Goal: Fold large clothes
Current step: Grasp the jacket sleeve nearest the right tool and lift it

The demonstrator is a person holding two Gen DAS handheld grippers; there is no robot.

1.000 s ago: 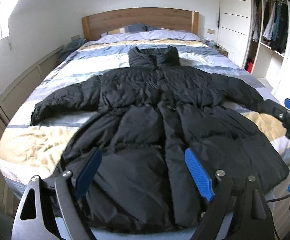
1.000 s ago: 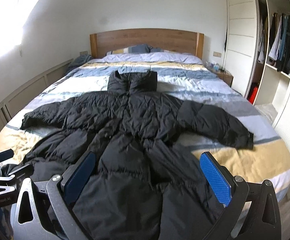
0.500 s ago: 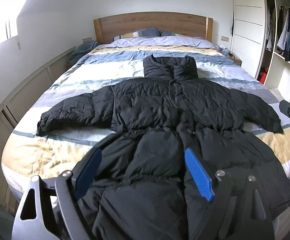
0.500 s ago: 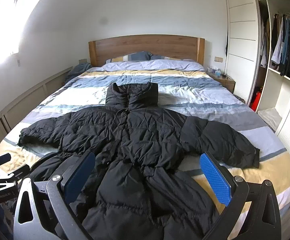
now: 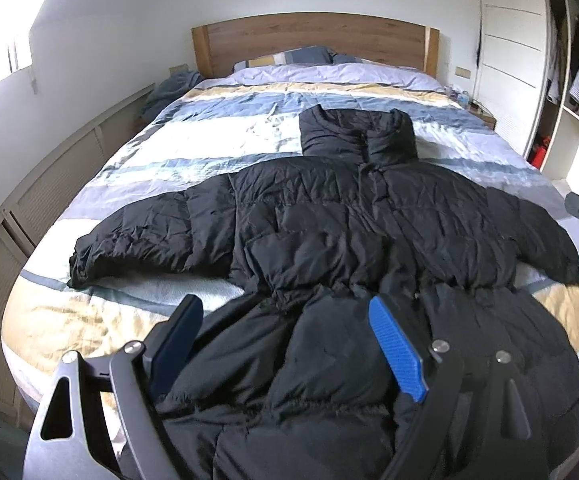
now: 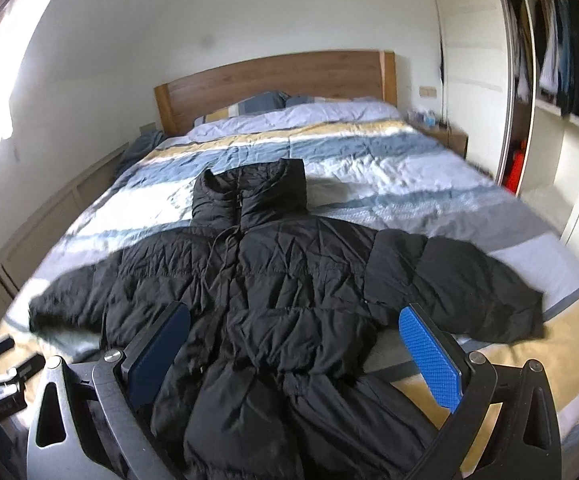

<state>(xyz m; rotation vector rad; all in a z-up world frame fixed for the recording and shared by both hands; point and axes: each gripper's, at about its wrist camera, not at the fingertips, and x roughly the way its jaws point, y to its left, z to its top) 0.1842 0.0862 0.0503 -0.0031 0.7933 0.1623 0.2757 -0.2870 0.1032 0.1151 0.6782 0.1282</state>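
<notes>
A long black quilted puffer coat (image 5: pixel 329 240) lies face up on the striped blue, white and yellow bed (image 5: pixel 217 136), sleeves spread, collar toward the wooden headboard (image 5: pixel 309 40). The left gripper (image 5: pixel 285 344) hovers over the coat's skirt, jaws wide apart and holding nothing. The right gripper (image 6: pixel 293 356) is likewise spread wide and empty above the waist. Only the right wrist view shows the open wardrobe's hanging clothes (image 6: pixel 557 52) fully (though blurred).

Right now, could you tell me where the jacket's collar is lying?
In both wrist views the collar lies mid-bed on the striped duvet, pointing toward the wooden headboard.
</notes>
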